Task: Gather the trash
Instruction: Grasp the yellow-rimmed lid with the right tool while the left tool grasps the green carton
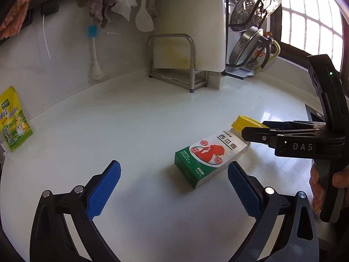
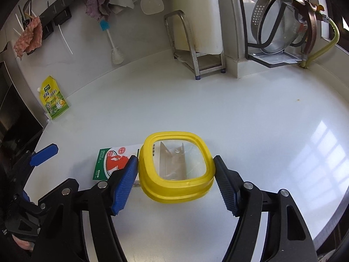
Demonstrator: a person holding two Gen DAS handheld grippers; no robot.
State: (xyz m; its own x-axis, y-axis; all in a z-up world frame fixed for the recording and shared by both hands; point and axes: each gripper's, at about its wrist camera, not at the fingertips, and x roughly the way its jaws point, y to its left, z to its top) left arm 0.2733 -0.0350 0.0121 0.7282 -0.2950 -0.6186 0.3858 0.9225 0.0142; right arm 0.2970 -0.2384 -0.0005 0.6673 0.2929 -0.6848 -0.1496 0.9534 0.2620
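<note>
A clear container with a square yellow lid stands on the white counter. My right gripper is shut on it, one blue pad against each side of the lid. In the left wrist view the yellow lid shows behind that gripper's black finger. A green, white and red box lies flat beside the container, and the box is partly hidden by a finger in the right wrist view. My left gripper hangs open just short of the box, holding nothing.
A yellow seasoning pouch leans on the back wall at the left. A metal stand with a white cutting board and a dish rack with steel bowls fill the back right. Cloths, a brush and a spatula hang on the wall.
</note>
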